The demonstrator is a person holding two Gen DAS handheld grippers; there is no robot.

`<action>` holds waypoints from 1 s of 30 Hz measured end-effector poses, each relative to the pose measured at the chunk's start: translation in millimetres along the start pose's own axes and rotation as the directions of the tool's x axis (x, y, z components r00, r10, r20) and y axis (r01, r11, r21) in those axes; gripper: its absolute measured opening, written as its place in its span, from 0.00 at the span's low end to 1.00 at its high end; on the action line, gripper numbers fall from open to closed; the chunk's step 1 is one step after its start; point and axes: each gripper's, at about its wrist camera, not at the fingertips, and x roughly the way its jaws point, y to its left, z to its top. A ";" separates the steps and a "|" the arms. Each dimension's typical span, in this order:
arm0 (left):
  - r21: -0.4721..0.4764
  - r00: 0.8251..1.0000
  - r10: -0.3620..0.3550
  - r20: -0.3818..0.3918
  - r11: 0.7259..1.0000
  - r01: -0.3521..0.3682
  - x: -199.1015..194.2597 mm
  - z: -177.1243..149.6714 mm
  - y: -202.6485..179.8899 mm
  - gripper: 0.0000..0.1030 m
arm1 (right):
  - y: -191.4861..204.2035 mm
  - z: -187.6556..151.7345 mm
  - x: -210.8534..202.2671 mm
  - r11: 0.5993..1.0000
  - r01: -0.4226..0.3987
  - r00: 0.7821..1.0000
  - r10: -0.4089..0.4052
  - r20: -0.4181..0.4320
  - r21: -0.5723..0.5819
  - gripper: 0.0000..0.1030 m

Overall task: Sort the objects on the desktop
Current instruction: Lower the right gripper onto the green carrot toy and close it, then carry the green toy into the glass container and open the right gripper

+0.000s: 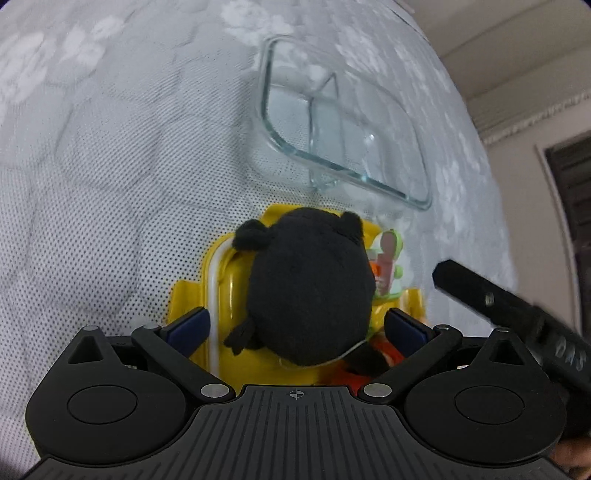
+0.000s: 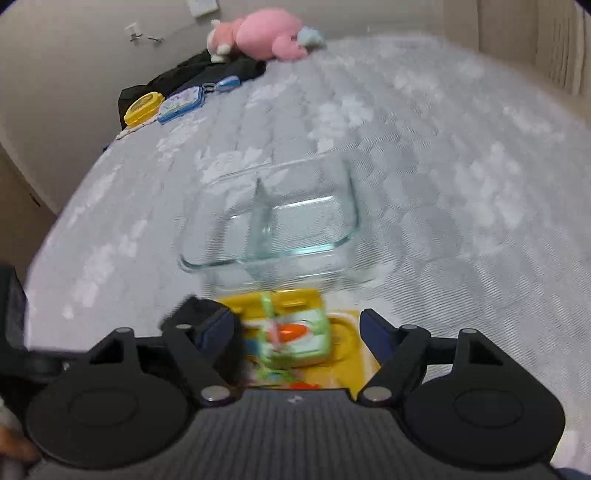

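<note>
A black plush toy lies on a yellow lid on the grey mattress. My left gripper is open, its blue pads on either side of the plush with small gaps. Beside the plush sits a small green-and-white toy with an orange part. In the blurred right wrist view my right gripper is open around this green-and-white toy, over the yellow lid. A clear glass container with a divider stands just beyond, empty.
One black finger of the right gripper reaches in at the left wrist view's right side. Far back lie a pink plush, black cloth, a yellow round box and a blue tin. The mattress edge falls away on the left.
</note>
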 end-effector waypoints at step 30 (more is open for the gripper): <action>0.140 0.990 0.123 0.064 0.981 -0.131 -28.8 0.6 -12.1 1.00 | 16.9 40.5 -5.7 0.995 0.074 0.996 -0.077 -0.053 -0.064 0.57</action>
